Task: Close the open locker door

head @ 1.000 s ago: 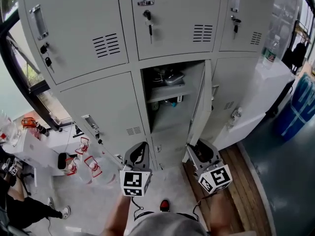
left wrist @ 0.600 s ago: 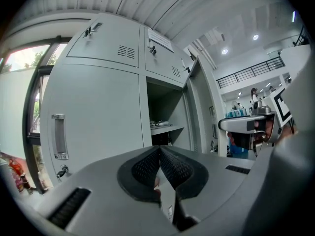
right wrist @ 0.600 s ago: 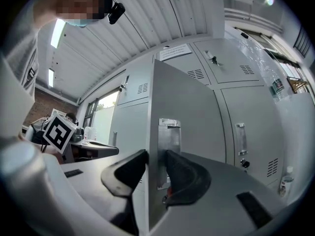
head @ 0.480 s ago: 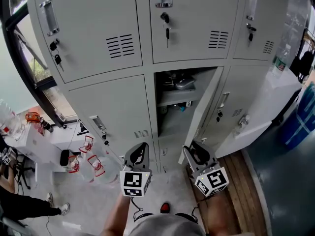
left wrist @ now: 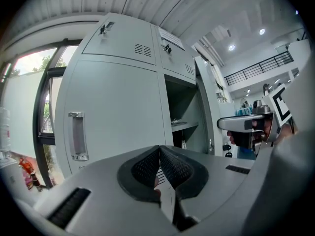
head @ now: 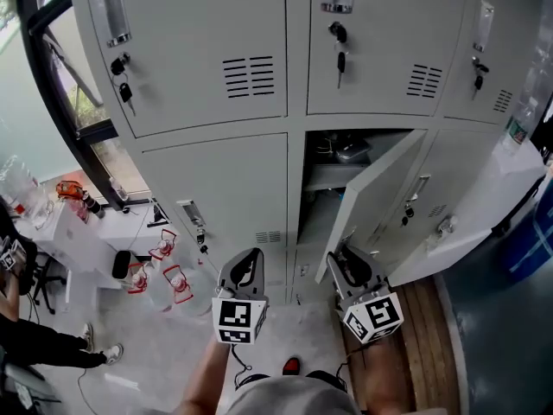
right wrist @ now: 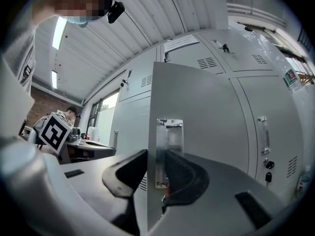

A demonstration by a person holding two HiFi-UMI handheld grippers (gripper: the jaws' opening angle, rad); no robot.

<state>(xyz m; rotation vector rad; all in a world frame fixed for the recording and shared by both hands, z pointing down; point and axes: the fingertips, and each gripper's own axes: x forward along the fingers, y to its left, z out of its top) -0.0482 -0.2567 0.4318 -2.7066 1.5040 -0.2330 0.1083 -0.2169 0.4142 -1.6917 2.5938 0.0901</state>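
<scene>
The open locker door (head: 371, 206) stands out from the middle lower compartment (head: 321, 210) of the grey lockers, which holds a shelf with items. My right gripper (head: 348, 262) is at the door's free edge. In the right gripper view the door (right wrist: 197, 122) edge runs between the jaws of that gripper (right wrist: 156, 173), just below the door's metal handle (right wrist: 168, 149). The jaws are closing around it, and no firm press shows. My left gripper (head: 244, 271) hangs before the closed lower-left locker, its pads (left wrist: 147, 166) together on nothing.
Bottles with red handles (head: 164, 275) stand on the floor at the left, by a white desk (head: 82, 232) and a seated person (head: 26, 335). A white counter (head: 484, 206) and a blue bin (head: 540, 232) are at the right. Keys (head: 340, 59) hang from the upper doors.
The lockers have slid to the right in the head view, and the open door now shows more of its face. Both grippers sit at almost the same spots in that view.
</scene>
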